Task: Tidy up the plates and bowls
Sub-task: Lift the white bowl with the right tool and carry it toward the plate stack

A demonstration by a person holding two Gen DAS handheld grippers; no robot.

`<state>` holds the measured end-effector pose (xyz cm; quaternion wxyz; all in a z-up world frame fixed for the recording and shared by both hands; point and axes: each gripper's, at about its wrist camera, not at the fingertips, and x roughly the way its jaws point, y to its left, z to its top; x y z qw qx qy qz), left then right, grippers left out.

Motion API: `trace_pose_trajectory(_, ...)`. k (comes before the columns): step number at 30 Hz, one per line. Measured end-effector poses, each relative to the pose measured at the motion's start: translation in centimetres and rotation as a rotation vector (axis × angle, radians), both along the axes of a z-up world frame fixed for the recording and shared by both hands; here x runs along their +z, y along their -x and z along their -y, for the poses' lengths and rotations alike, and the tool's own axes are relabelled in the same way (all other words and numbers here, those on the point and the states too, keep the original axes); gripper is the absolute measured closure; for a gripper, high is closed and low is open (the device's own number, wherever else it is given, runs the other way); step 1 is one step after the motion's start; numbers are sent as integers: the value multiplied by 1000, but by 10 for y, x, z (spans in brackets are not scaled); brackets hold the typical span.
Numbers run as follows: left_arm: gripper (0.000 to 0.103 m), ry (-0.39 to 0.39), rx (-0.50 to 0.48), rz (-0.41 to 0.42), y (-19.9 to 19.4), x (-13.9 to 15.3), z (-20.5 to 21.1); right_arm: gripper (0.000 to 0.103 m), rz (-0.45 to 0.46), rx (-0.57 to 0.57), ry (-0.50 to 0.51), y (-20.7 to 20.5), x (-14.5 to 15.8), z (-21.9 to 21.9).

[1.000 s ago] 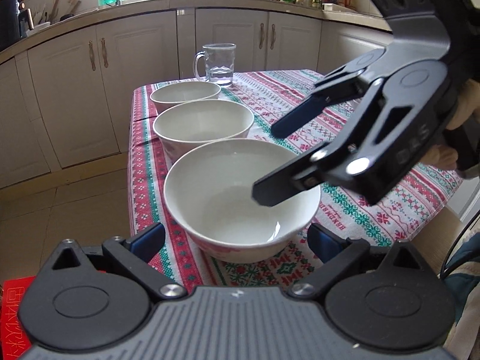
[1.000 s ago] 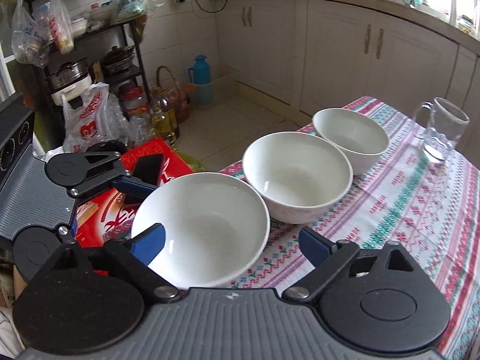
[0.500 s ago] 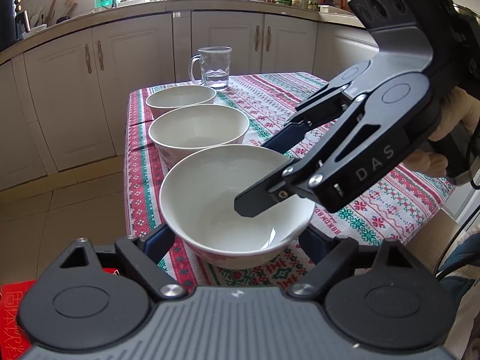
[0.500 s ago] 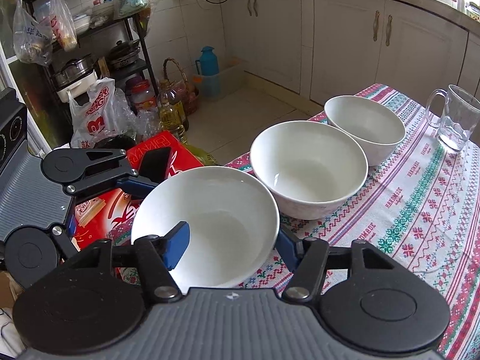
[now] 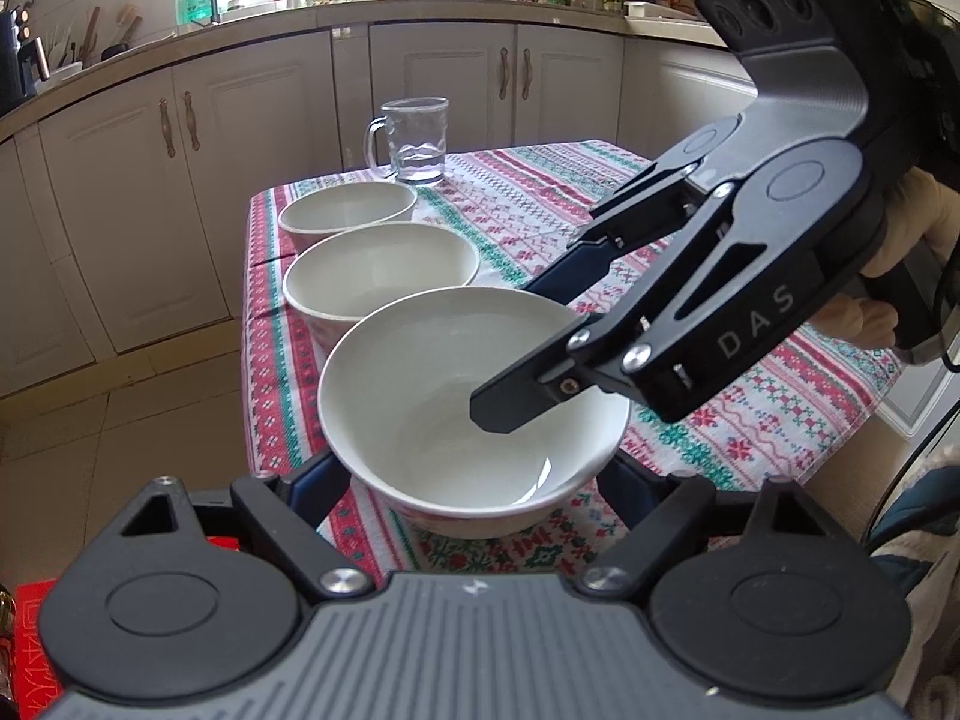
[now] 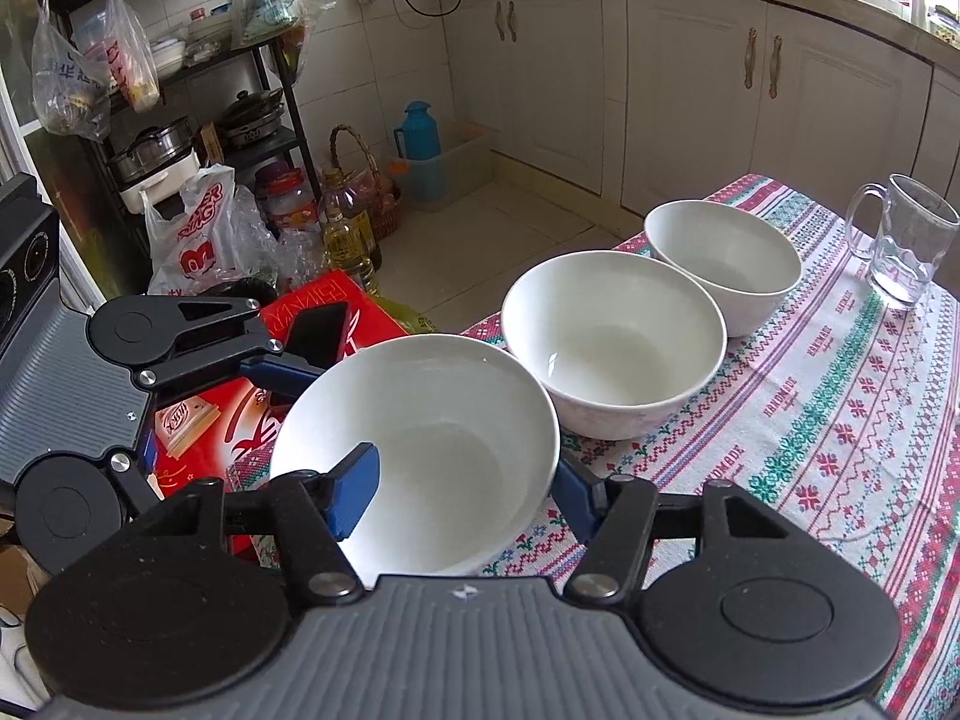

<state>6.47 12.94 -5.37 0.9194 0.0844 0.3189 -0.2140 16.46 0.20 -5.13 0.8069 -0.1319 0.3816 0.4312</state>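
Note:
Three white bowls stand in a row on a patterned tablecloth [image 5: 690, 228]. My left gripper [image 5: 468, 480] is shut on the near bowl [image 5: 432, 396], one finger on each side of its lower wall. My right gripper [image 6: 465, 495] is shut on the right wall of the same near bowl [image 6: 444, 420], with one blue pad inside and the other outside. In the left wrist view the right gripper [image 5: 522, 348] reaches in from the right. The middle bowl [image 6: 612, 336] and the far bowl [image 6: 726, 252] sit untouched behind.
A glass mug [image 5: 414, 141] stands past the far bowl. The bowls line the table's left edge, with floor beyond. A red box [image 6: 228, 414], bottles and bags [image 6: 198, 234] lie on the floor by a rack. Cabinets [image 5: 450, 90] run behind.
Both grippers have closed on the near bowl: the left one around its lower wall, the right one across its right wall. The hands have stayed where they were.

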Motion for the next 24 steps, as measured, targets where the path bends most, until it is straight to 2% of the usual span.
trace_pose_trajectory(12, 15, -3, -87, 10, -9, 10, 35, 35, 28, -84, -26, 12, 13, 42)
trace_pose_trajectory(24, 15, 12, -198, 7, -27, 8, 82, 35, 54, -213, -18, 16, 18, 95)
